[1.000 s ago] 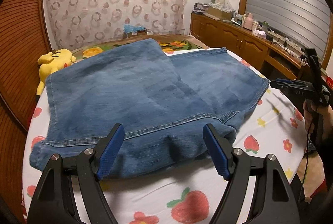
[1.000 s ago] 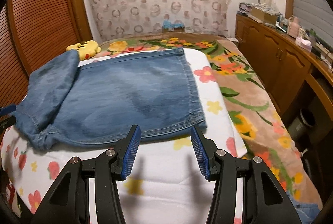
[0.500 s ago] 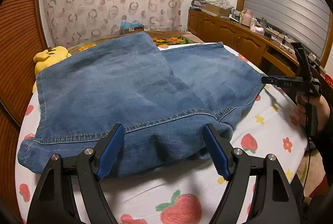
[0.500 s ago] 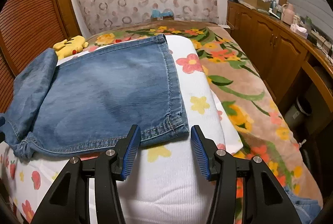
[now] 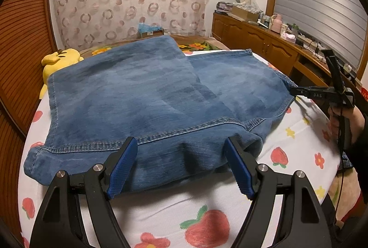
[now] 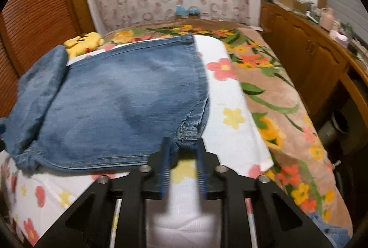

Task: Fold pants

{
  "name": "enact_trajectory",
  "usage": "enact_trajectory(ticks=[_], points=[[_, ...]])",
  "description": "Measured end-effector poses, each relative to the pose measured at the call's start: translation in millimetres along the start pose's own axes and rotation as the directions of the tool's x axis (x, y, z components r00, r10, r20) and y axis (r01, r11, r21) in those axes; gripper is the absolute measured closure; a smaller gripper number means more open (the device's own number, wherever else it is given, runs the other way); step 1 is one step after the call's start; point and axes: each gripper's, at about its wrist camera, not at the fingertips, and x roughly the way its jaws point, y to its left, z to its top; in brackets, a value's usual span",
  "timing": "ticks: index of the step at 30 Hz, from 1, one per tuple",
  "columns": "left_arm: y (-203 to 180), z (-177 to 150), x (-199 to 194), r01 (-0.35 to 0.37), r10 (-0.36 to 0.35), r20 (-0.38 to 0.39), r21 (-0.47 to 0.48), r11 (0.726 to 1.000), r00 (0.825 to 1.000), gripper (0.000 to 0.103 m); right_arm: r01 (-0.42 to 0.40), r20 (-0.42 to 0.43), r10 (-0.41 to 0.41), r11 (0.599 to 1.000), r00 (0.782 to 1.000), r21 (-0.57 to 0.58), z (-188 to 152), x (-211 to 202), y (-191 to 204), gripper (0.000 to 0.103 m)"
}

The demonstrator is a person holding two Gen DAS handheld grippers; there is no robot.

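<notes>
- Across the middle of both frames, the blue denim pants (image 5: 147, 98) are lying folded on the fruit-print sheet (image 5: 161, 211).
- I am keeping my left gripper (image 5: 181, 162) spread wide at the near hem, pinching nothing.
- My right gripper (image 6: 182, 151) is pinching the pants' lower-right corner (slightly blurred) between narrowed fingers.

both grippers, left gripper (image 5: 181, 165) and right gripper (image 6: 182, 164), are matte black with ribbed blue pads (image 5: 123, 167) and silver screws (image 5: 98, 167). white lettering marks the right one; a bare hand (image 5: 342, 118), dark sleeve.
</notes>
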Motion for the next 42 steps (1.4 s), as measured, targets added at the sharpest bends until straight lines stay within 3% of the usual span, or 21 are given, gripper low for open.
enact_trajectory(ticks=[7,13,21,23,25,28,35,42], points=[[9,-2,-4,-0.008,0.009,0.006,-0.012,1.0,1.0,0.025,-0.152,0.072,0.155,0.987,0.985,-0.048,15,-33,27,0.086],[21,-2,-11,-0.021,0.022,0.019,-0.032,0.999,1.0,0.025,-0.253,0.116,0.271,0.956,0.956,-0.152,33,-60,73,0.086],[35,-2,-20,-0.031,0.034,0.04,-0.062,0.998,0.999,0.025,-0.414,0.112,0.455,0.87,0.883,-0.269,48,-94,132,0.086],[37,-3,-21,-0.029,0.032,0.041,-0.068,0.997,0.999,0.025,-0.425,0.102,0.47,0.857,0.877,-0.292,47,-98,141,0.086],[38,-4,-21,-0.03,0.033,0.039,-0.068,0.997,0.999,0.025,-0.428,0.084,0.471,0.851,0.878,-0.304,47,-96,144,0.079],[37,-4,-20,-0.026,0.029,0.037,-0.068,0.997,0.999,0.025,-0.37,0.082,0.421,0.861,0.903,-0.349,46,-91,144,0.063],[27,2,-15,-0.011,0.012,0.032,-0.043,0.999,0.999,0.025,-0.301,0.091,0.348,0.894,0.933,-0.332,47,-85,135,0.057],[10,16,-4,0.022,-0.022,0.022,0.008,1.0,1.0,0.025,-0.22,0.049,0.24,0.941,0.969,-0.258,40,-61,121,0.055]])
